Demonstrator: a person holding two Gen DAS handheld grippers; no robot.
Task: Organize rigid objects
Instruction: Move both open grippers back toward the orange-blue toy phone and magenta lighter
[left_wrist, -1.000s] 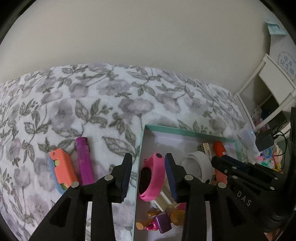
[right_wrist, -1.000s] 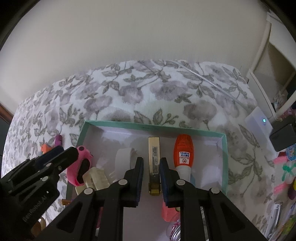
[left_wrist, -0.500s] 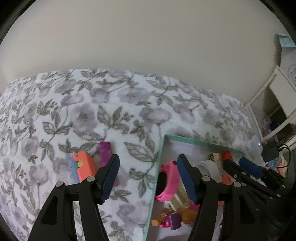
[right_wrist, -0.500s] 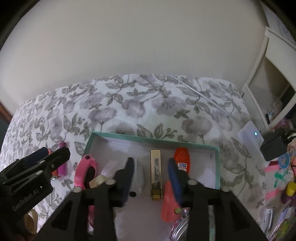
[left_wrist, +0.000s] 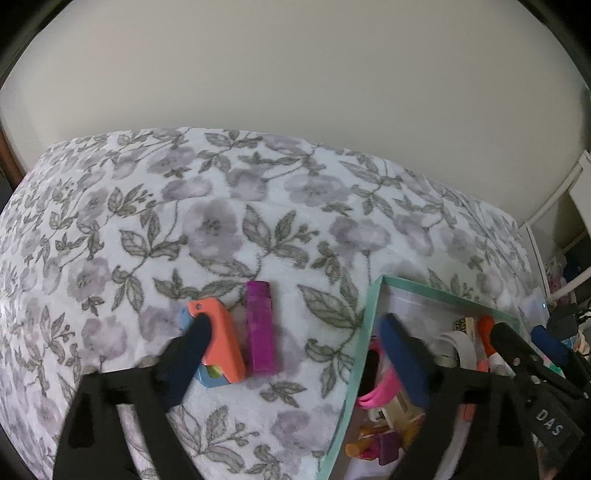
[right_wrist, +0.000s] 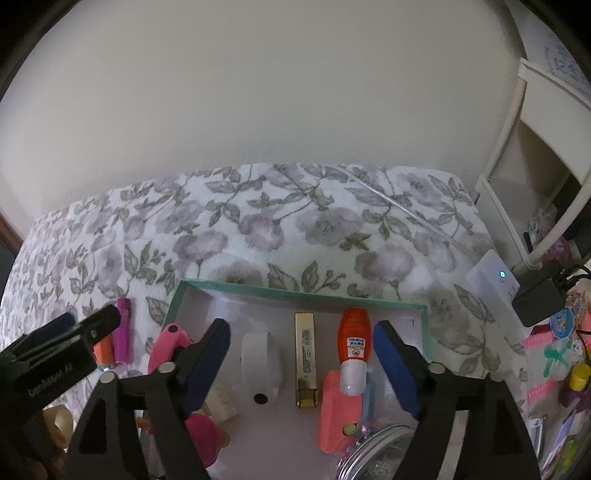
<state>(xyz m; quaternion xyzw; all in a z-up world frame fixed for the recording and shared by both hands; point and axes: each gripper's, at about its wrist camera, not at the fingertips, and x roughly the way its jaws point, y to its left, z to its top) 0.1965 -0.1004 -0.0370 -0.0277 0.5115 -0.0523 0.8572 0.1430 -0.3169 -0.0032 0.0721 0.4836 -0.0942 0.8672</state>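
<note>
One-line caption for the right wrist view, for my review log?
Open right gripper above teal box holding gold bar, orange bottle and white roll.

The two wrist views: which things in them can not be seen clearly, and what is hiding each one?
- Pink band, left wrist view: the left gripper finger covers its middle.
- Glass jar, right wrist view: cut off by the bottom edge.
- Orange case, right wrist view: mostly behind the other gripper.
- Bottle label, right wrist view: print too small to read.
- Small toys, left wrist view: blurred, kind unclear.

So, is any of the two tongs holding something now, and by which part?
Nothing is held. The left tongs and the right tongs are both wide open, with no object between their fingers.
</note>
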